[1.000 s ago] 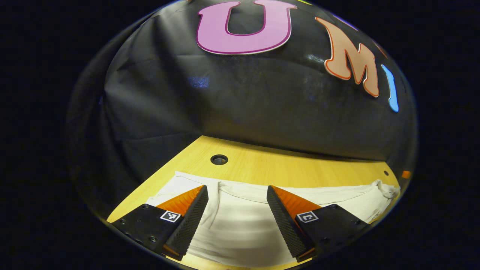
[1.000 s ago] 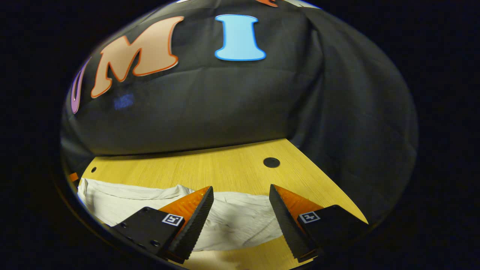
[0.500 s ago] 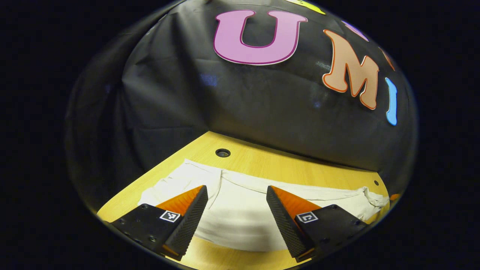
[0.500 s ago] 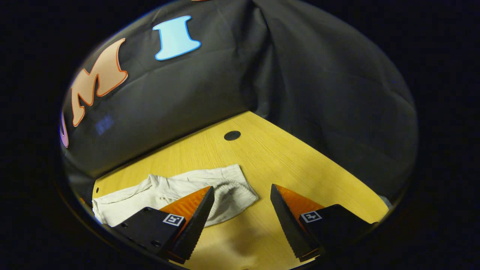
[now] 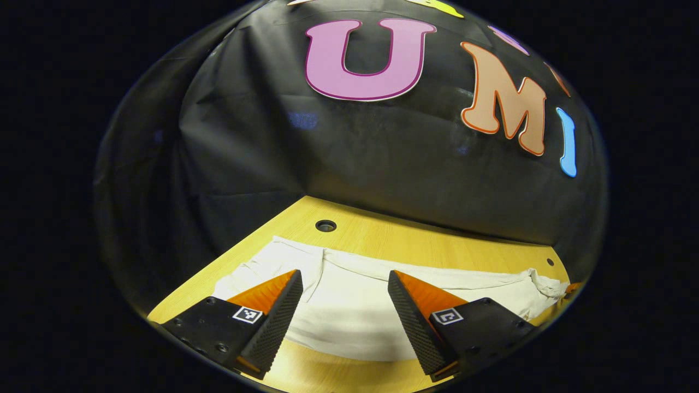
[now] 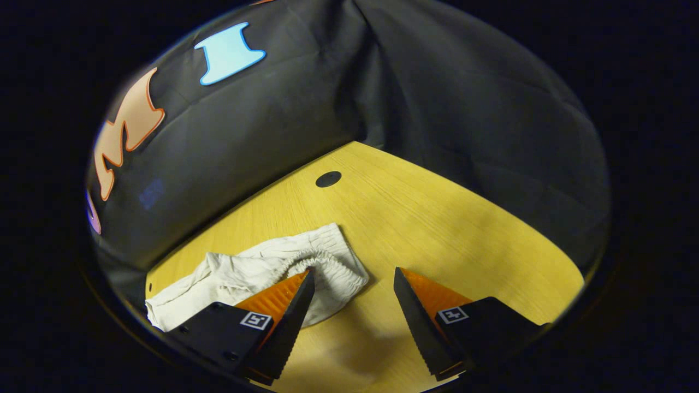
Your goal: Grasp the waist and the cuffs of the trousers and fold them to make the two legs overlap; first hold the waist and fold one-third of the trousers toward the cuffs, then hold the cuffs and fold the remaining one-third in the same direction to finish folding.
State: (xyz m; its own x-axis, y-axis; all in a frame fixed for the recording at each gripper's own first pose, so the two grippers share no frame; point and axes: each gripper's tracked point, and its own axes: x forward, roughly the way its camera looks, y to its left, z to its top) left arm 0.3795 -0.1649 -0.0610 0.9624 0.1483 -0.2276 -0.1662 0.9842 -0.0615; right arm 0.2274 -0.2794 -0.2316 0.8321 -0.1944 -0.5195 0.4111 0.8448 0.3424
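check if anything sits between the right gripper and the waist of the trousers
Nothing visible does. In the right gripper view the open right gripper hangs just beside the elastic waist of the white trousers, with bare wooden table around. The left gripper is open over the cloth.

A wooden table (image 6: 448,218) with a round hole (image 6: 328,179) in it.

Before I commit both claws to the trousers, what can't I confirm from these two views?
- Left gripper view: the trousers run under the left claw; its fingers hide the cloth edges beside them, and the near hem is cut off low in the image.
- Left gripper view: the bunched end is small and warped at the rim.
- Right gripper view: the right claw hides part of the elastic waist; whether the legs overlap is unclear.
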